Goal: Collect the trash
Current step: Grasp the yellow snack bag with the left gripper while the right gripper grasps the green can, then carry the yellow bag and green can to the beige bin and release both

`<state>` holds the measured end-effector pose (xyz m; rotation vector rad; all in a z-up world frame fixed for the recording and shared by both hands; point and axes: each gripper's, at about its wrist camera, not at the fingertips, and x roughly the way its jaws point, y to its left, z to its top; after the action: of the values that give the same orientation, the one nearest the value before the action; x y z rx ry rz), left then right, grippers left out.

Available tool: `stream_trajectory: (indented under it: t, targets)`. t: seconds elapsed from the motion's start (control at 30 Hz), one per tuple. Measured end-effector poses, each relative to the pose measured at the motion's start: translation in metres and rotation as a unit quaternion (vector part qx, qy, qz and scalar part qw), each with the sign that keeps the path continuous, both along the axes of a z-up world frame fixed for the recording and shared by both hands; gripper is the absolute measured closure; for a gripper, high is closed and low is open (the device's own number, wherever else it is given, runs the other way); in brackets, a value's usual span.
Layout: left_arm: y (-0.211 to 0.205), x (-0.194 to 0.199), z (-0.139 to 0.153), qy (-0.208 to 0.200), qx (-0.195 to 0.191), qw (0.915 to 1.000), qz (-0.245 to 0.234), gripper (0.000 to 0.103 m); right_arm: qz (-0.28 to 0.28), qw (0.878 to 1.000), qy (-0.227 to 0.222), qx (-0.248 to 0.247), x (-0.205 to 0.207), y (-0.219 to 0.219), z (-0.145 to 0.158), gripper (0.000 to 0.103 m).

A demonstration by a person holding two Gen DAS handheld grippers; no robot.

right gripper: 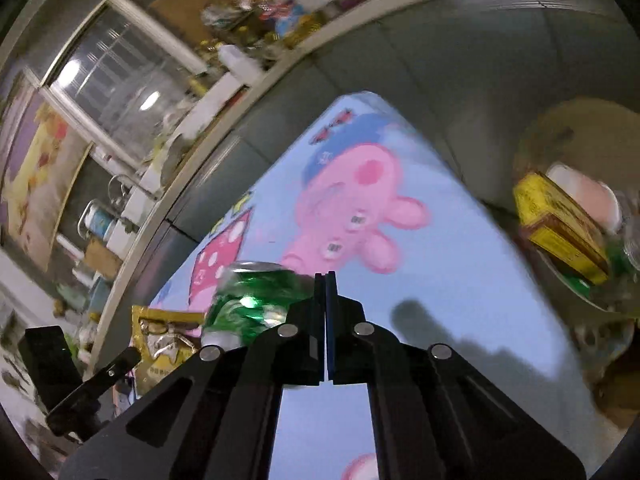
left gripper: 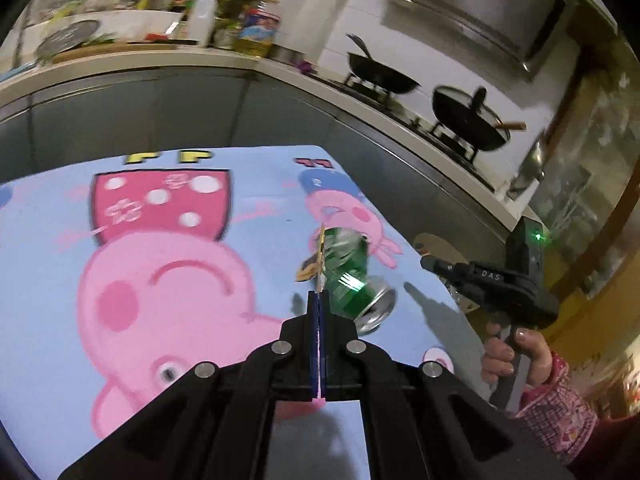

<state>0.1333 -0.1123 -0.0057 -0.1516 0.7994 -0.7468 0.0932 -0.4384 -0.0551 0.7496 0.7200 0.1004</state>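
Left wrist view: left gripper clamped on a yellow wrapper above a blue cartoon-pig table in a kitchen, woks on the stove. A crushed green can lies just beyond. Right gripper has its fingers together, holding nothing; a trash bin stands right of the table.

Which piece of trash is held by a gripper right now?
The yellow wrapper, pinched in the left gripper; the crushed green can lies loose on the table.
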Motion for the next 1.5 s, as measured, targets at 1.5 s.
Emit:
stream_trajectory:
  t: [1.5]
  targets:
    - [-0.321, 0.020, 0.035, -0.004, 0.005, 0.9731, -0.230, 0.103, -0.178, 0.975, -0.006, -0.130, -0.092, -0.209, 0.021, 0.091]
